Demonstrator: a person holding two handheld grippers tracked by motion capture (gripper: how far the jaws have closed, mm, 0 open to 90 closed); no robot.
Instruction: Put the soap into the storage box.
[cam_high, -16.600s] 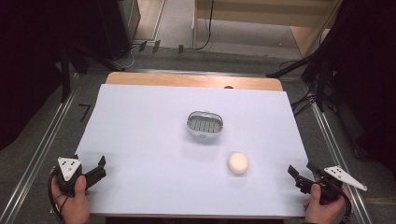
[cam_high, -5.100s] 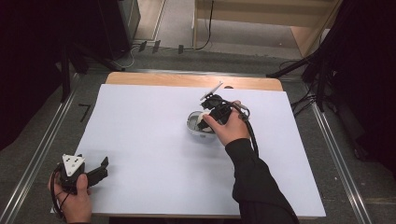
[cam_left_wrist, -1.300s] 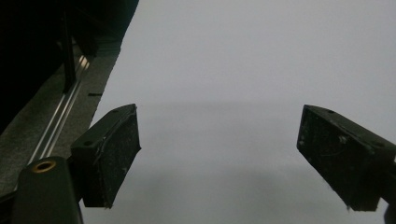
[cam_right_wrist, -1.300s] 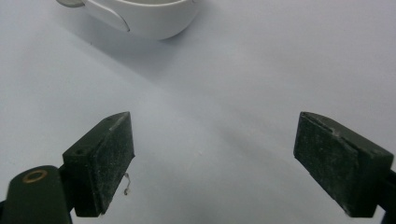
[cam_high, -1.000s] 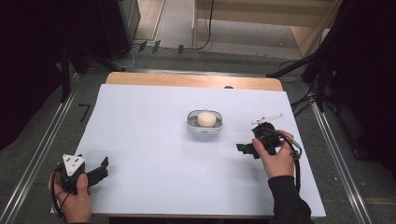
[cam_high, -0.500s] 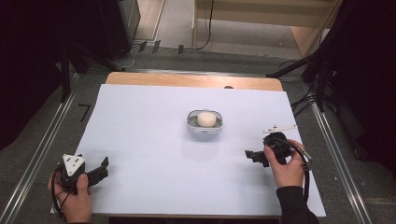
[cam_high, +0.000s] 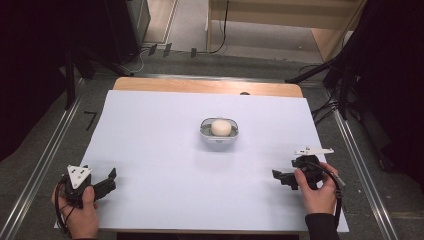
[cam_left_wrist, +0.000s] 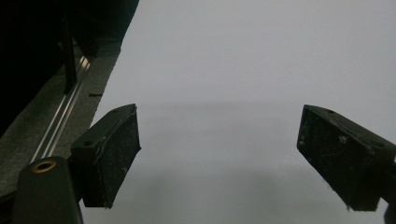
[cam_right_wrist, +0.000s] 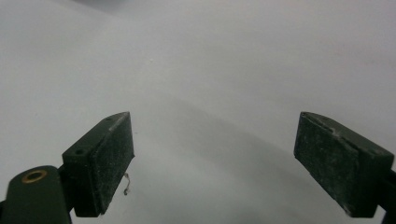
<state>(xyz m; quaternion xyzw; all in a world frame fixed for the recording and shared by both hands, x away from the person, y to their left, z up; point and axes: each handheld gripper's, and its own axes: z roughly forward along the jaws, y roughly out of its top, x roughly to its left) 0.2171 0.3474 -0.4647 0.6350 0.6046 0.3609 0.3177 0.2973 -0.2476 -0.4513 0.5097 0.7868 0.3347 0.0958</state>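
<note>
A pale round ball (cam_high: 221, 127) lies in a small grey basket (cam_high: 219, 138) near the middle of the white table (cam_high: 165, 155). My right gripper (cam_high: 278, 178) is at the table's right front, well to the right of the basket and nearer the front edge, pointing left; its jaws stand open (cam_right_wrist: 215, 163) over bare white surface. My left gripper (cam_high: 111, 179) rests at the front left corner in a hand, jaws open (cam_left_wrist: 219, 158) with nothing between them.
A wooden strip (cam_high: 205, 86) edges the table's far side. Metal rails (cam_high: 47, 150) run along both sides over dark floor. A dark cabinet (cam_high: 122, 25) and cables (cam_high: 330, 105) stand beyond the table.
The right hand has drawn its gripper back toward the front right of the table, away from the basket, and lower. The ball stays in the basket. The left gripper has not moved.
</note>
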